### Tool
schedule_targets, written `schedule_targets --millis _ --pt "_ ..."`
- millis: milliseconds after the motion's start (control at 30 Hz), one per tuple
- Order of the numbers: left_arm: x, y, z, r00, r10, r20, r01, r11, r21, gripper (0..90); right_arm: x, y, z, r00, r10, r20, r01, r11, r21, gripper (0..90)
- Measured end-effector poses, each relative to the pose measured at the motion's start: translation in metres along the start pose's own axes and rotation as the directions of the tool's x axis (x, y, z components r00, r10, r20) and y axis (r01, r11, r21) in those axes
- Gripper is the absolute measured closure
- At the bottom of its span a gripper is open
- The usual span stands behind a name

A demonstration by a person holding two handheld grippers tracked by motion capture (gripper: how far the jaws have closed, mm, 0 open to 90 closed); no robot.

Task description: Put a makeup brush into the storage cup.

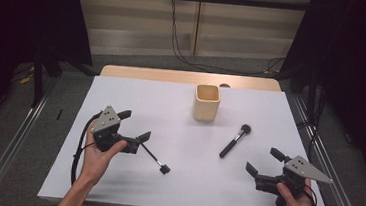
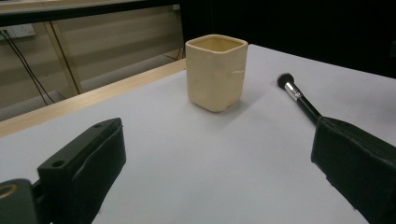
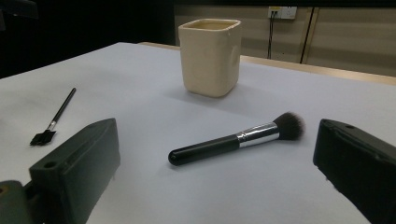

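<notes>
A cream square cup [image 1: 206,102] stands upright at the back middle of the white table top [image 1: 136,94]. A black powder brush [image 1: 235,141] with a silver collar lies to the front right of the cup. A thin black brush [image 1: 156,160] with a small flat head lies left of centre. My left gripper [image 1: 135,125] is open and empty, its near jaw right by that thin brush's handle end. My right gripper [image 1: 265,162] is open and empty at the front right, facing the powder brush [image 3: 233,140] and the cup [image 3: 210,56]. The left gripper view shows the cup [image 2: 216,72] and the powder brush [image 2: 299,95] beyond its jaws.
A wooden strip [image 1: 188,77] edges the table's far side. Metal rails [image 1: 12,143] run along the floor on both sides. Cables [image 1: 176,37] hang down the back wall. Bare table lies between the two grippers.
</notes>
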State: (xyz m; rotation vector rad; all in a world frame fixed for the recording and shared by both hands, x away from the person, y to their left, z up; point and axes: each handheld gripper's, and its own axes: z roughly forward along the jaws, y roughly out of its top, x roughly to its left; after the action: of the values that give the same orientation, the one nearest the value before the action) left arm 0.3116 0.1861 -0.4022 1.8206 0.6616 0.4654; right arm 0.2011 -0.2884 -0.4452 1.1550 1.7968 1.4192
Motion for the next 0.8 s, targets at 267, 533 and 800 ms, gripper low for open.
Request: schedule_targets --millis 267,533,800 --pt "0.005 0.005 0.005 0.9992 0.025 0.031 -0.028 0.9937 0.108 5.0 -0.001 0.000 0.001 1.0000 0.000 0.003 0.000 1.000 0.006 0.6" --pt "0.018 0.009 0.007 0.9977 0.038 0.056 -0.050 0.9734 0.224 4.4 0.000 0.000 0.001 1.0000 -0.001 0.002 0.001 1.000 0.009 0.6" --pt "0.026 0.019 0.006 0.9931 0.066 0.096 -0.093 0.9463 0.309 4.4 0.000 0.000 0.001 1.0000 -0.004 0.008 0.004 1.000 0.011 0.6"
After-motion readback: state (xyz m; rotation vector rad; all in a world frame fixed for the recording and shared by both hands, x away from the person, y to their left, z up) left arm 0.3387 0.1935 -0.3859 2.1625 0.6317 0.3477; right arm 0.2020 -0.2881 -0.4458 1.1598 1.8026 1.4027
